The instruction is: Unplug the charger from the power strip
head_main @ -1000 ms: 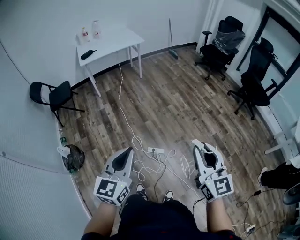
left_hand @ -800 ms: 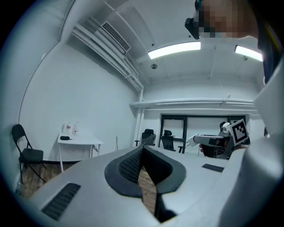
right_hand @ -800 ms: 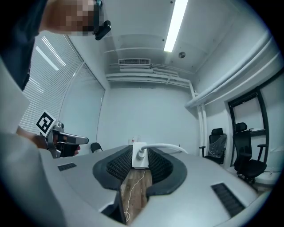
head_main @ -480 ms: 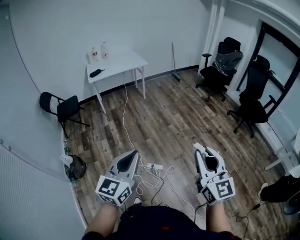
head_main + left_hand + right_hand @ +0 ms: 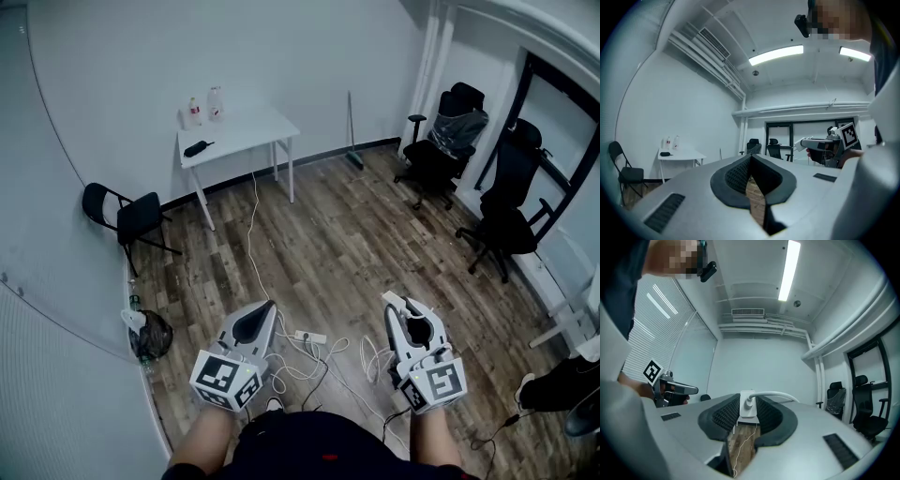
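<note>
The white power strip (image 5: pixel 310 336) lies on the wooden floor amid loose cables, between and below both grippers. My right gripper (image 5: pixel 395 303) is held level and is shut on a white charger (image 5: pixel 748 405). The charger's white cable (image 5: pixel 776 395) curves off to the right. In the head view the charger (image 5: pixel 393 299) shows at the right gripper's tip, apart from the strip. My left gripper (image 5: pixel 264 307) is also level, with its jaws together and nothing between them (image 5: pixel 750 158).
A white table (image 5: pixel 239 131) with bottles stands at the far wall, and a long white cord (image 5: pixel 253 244) runs from it to the strip. A folding chair (image 5: pixel 127 216) and a dark bag (image 5: pixel 150 333) are left. Office chairs (image 5: pixel 487 187) are right.
Both grippers have lifted away from the floor, the right one still holding the charger. The head view has tipped up, so the strip now sits lower in the picture.
</note>
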The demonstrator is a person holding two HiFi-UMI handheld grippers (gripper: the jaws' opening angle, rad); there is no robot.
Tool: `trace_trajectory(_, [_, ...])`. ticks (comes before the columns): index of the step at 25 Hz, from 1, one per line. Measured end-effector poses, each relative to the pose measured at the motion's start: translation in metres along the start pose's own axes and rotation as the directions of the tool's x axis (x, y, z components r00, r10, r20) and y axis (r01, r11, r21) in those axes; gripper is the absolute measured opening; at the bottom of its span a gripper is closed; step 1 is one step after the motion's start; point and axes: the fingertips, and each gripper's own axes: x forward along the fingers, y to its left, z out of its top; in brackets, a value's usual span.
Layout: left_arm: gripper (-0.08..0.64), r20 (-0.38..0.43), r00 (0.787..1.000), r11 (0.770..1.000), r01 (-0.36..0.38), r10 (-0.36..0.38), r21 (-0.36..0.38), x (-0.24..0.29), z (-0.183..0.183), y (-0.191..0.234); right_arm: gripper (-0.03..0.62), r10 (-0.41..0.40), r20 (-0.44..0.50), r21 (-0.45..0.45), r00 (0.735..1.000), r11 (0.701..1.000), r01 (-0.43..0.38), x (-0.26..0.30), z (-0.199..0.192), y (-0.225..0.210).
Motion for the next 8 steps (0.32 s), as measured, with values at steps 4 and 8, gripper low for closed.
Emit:
trace_trajectory(4, [0.023, 0.003, 1.000, 1.000, -0.001, 0.000, 0.006, 0.001, -0.001, 0.003, 0.109, 0.010, 0.000, -0.006, 1.000, 1.000, -0.010, 0.005, -0.003, 0.003])
trace_trajectory(8, [0.023, -0.002, 1.000, 1.000, -0.006, 0.006, 0.004, 0.000, -0.007, 0.011, 0.109, 0.013, -0.008, 0.002, 1.000, 1.000, -0.013, 0.009, -0.011, 0.009])
